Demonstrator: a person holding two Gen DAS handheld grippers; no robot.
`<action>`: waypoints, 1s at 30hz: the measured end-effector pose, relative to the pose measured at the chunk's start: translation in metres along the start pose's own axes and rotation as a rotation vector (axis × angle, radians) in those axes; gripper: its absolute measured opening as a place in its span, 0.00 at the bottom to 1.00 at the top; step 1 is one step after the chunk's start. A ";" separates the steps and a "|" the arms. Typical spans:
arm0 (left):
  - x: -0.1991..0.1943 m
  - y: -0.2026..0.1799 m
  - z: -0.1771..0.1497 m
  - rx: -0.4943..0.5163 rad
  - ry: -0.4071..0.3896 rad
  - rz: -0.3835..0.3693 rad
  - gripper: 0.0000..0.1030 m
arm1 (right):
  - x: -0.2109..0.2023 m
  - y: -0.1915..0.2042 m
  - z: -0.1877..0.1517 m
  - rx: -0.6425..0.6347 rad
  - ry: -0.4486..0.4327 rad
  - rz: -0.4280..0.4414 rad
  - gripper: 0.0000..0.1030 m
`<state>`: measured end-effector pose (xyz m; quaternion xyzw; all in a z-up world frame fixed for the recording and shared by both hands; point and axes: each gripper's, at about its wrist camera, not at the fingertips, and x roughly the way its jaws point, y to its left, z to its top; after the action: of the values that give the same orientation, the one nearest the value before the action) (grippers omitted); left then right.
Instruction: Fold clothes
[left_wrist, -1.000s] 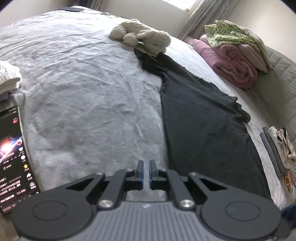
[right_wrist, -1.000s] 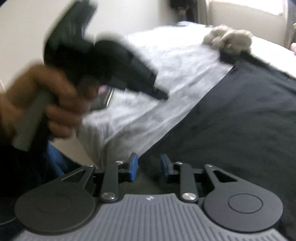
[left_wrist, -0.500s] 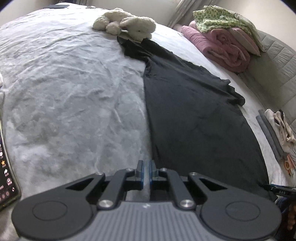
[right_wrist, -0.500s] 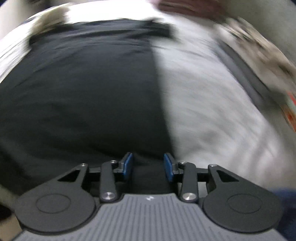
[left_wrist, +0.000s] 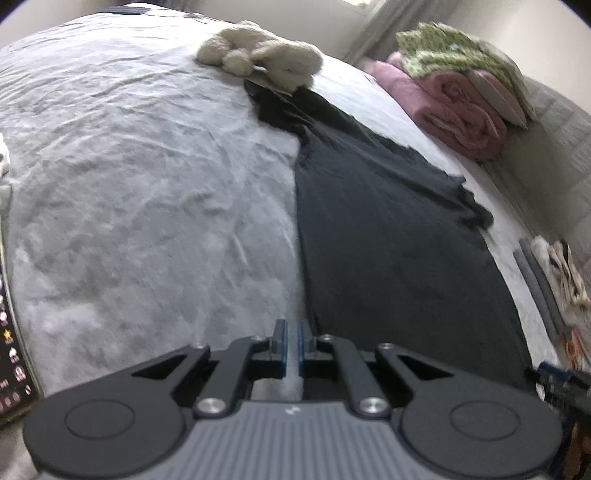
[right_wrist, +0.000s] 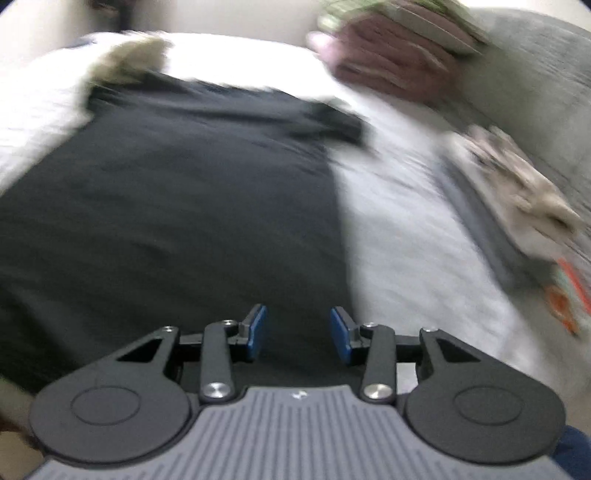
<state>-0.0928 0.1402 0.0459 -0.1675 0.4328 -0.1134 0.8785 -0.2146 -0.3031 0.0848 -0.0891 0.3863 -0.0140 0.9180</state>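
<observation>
A black garment (left_wrist: 388, 229) lies spread lengthwise on the grey bed, its far end under a plush toy. My left gripper (left_wrist: 291, 339) hovers at the garment's near left edge, its blue pads almost touching with nothing between them. The right wrist view is blurred; there the same black garment (right_wrist: 166, 206) fills the left half, and my right gripper (right_wrist: 298, 334) stands open above its near right edge, holding nothing. The tip of the right gripper (left_wrist: 554, 376) shows at the far right of the left wrist view.
A cream plush toy (left_wrist: 258, 59) rests on the garment's far end. Rolled pink blankets (left_wrist: 450, 103) with a green patterned cloth sit at the back right. A phone (left_wrist: 11, 354) lies at the bed's left edge. Folded items (right_wrist: 517, 192) lie along the right side.
The right gripper swung from the bed's left side across to the garment's near right edge and opened wider. The left gripper shifted slightly, staying by the near left edge.
</observation>
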 end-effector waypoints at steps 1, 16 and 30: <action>0.000 0.002 0.003 -0.013 -0.007 0.004 0.04 | -0.003 0.015 0.003 -0.014 -0.020 0.056 0.43; 0.000 0.030 0.034 -0.146 -0.068 0.046 0.11 | -0.019 0.201 0.019 -0.222 -0.087 0.609 0.47; 0.003 0.041 0.060 -0.241 -0.101 0.055 0.17 | -0.004 0.175 0.016 -0.010 -0.002 0.752 0.04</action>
<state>-0.0409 0.1891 0.0619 -0.2654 0.4028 -0.0279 0.8755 -0.2135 -0.1279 0.0686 0.0545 0.3912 0.3259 0.8589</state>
